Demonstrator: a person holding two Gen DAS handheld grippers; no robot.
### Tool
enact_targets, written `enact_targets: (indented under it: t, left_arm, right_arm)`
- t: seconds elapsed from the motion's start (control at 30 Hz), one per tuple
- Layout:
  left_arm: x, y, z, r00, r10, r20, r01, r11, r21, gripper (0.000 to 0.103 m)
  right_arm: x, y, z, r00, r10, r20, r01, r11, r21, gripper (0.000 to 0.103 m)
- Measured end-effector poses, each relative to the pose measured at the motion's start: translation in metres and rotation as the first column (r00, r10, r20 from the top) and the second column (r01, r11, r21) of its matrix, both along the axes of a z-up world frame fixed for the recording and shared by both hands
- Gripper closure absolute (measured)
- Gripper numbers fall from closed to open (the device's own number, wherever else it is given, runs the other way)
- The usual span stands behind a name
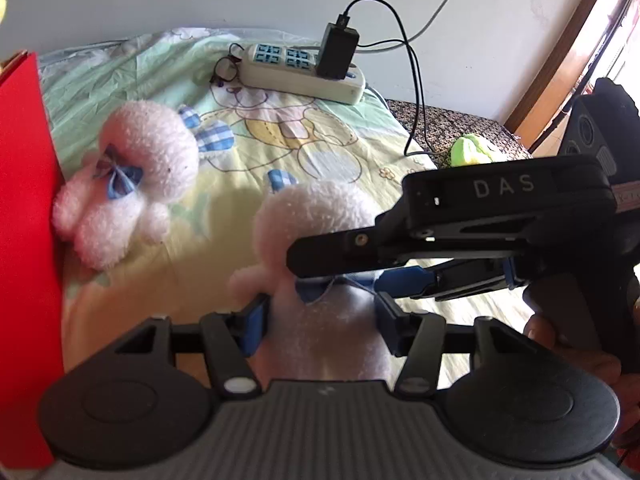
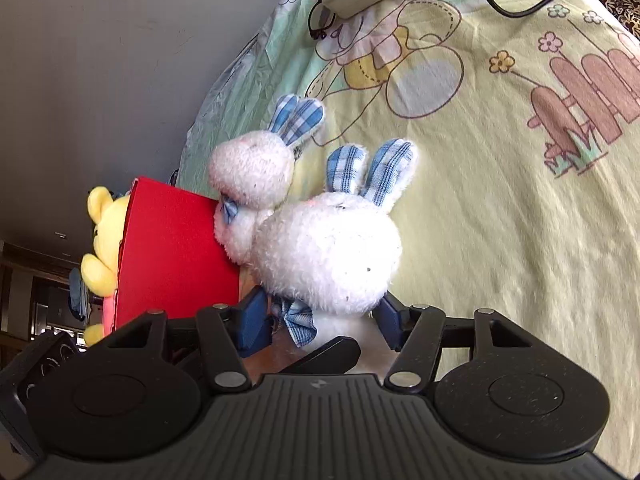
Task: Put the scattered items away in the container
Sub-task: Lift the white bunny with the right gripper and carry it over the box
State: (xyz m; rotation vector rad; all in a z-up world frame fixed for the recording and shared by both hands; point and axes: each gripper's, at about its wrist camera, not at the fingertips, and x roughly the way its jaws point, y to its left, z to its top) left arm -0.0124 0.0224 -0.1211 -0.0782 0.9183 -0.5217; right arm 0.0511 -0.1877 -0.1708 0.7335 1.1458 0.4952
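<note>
Both grippers' fingers (image 1: pixel 256 316) clasp near rabbit (image 2: pixel 328 248), second rabbit (image 1: pixel 132 184) against red box (image 1: pixel 24 240)

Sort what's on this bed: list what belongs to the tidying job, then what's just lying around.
Job:
- near white plush rabbit, between both grippers' fingers
- second white plush rabbit, against the box
- red box
- yellow plush, behind the box's red wall

Lying about:
- power strip with black charger
- glasses
- green item, unclear
</note>
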Motion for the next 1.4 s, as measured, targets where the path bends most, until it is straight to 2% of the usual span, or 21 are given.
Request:
enact_targets:
  t: [0.17, 0.3, 0.5, 0.63, 0.73, 0.83, 0.97, 1.13, 1.4]
  left_arm:
    - [-0.049, 0.015, -0.001, 0.998, -0.051, -0.034, 0.051, 0.999, -0.004, 0.048]
    - [-0.089, 0.023, 0.001, 0.995, -0.094, -0.017, 0.095, 0.995, 0.036, 0.048]
    - [-0.129, 0.058, 0.007, 0.995, -0.093, -0.044, 0.094, 0.995, 0.028, 0.048]
    - [-0.144, 0.089, 0.006, 0.996, -0.058, -0.072, 0.061, 0.997, 0.037, 0.046]
    - [-0.149, 0.113, 0.004, 0.996, -0.022, -0.089, 0.023, 1.000, 0.020, 0.045]
    - [-0.154, 0.132, 0.006, 0.997, -0.027, -0.079, 0.029, 0.999, 0.027, 0.044]
    - [-0.162, 0.164, 0.016, 0.997, -0.042, -0.058, 0.046, 0.998, 0.052, 0.046]
    - [-0.176, 0.218, 0.036, 0.998, -0.052, -0.040, 0.054, 0.998, 0.046, 0.046]
    - [-0.190, 0.301, 0.070, 1.000, -0.025, 0.008, 0.025, 0.999, 0.043, 0.046]
  right_arm:
    - [-0.040, 0.013, 0.000, 0.997, 0.066, -0.025, -0.067, 0.997, -0.025, 0.044]
    - [-0.070, 0.032, 0.008, 0.990, 0.138, -0.008, -0.138, 0.988, -0.072, 0.045]
    - [-0.098, 0.072, 0.012, 0.969, 0.247, 0.012, -0.244, 0.964, -0.101, 0.048]
    - [-0.110, 0.109, 0.014, 0.947, 0.320, 0.025, -0.315, 0.941, -0.126, 0.051]
    - [-0.117, 0.141, 0.021, 0.927, 0.368, 0.066, -0.351, 0.917, -0.188, 0.052]
    - [-0.120, 0.171, 0.027, 0.915, 0.394, 0.087, -0.367, 0.902, -0.229, 0.053]
    - [-0.125, 0.210, 0.034, 0.905, 0.416, 0.095, -0.387, 0.894, -0.226, 0.055]
    - [-0.132, 0.260, 0.048, 0.889, 0.439, 0.129, -0.408, 0.888, -0.213, 0.055]
    - [-0.136, 0.334, 0.073, 0.857, 0.463, 0.226, -0.429, 0.884, -0.185, 0.055]
